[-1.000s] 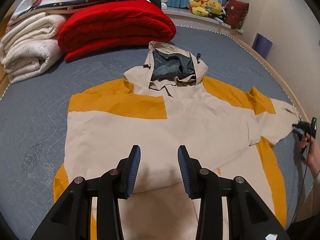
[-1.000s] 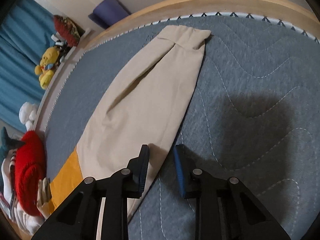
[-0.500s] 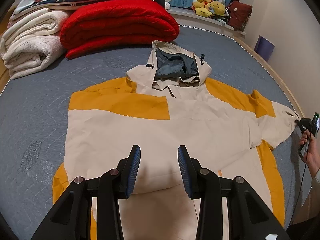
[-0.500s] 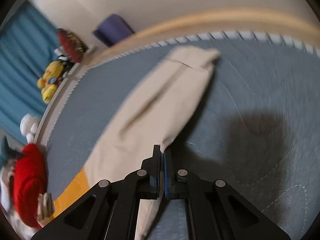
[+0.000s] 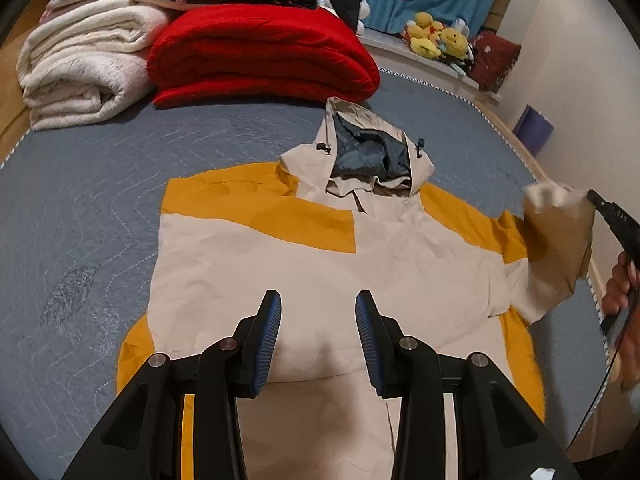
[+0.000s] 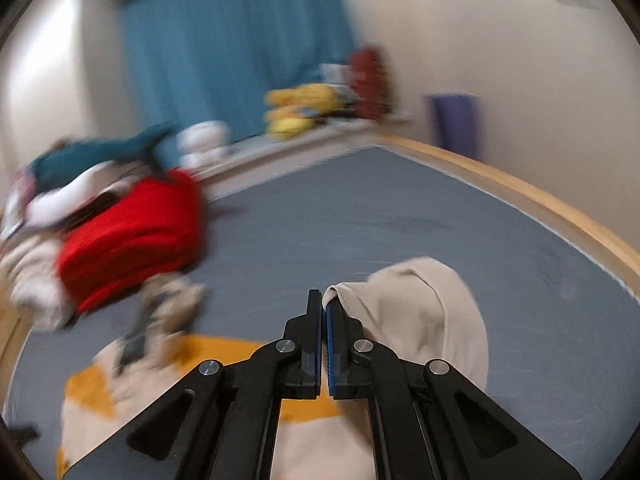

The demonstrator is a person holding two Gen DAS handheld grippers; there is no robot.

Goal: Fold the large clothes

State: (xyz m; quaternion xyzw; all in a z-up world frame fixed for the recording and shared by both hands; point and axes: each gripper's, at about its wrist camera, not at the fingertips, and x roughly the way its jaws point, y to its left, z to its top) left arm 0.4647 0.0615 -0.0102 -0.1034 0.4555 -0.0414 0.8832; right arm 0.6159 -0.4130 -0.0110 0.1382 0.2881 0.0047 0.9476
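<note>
Your right gripper (image 6: 324, 312) is pressed together on the edge of the jacket's right sleeve (image 6: 424, 312); a second ago those jaws stood apart over the sleeve lying flat on the bed (image 6: 400, 208). The cuff (image 5: 548, 196) now hangs lifted above the mattress, off to the jacket's side. Your left gripper (image 5: 318, 336) stands partly spread, holding nothing, over the lower front of the jacket (image 5: 320, 264), which lies face up with its hood (image 5: 372, 152) toward the red blanket (image 5: 260, 56). Judgement: the sleeve fold has begun; the sleeve is not yet laid across the body.
</note>
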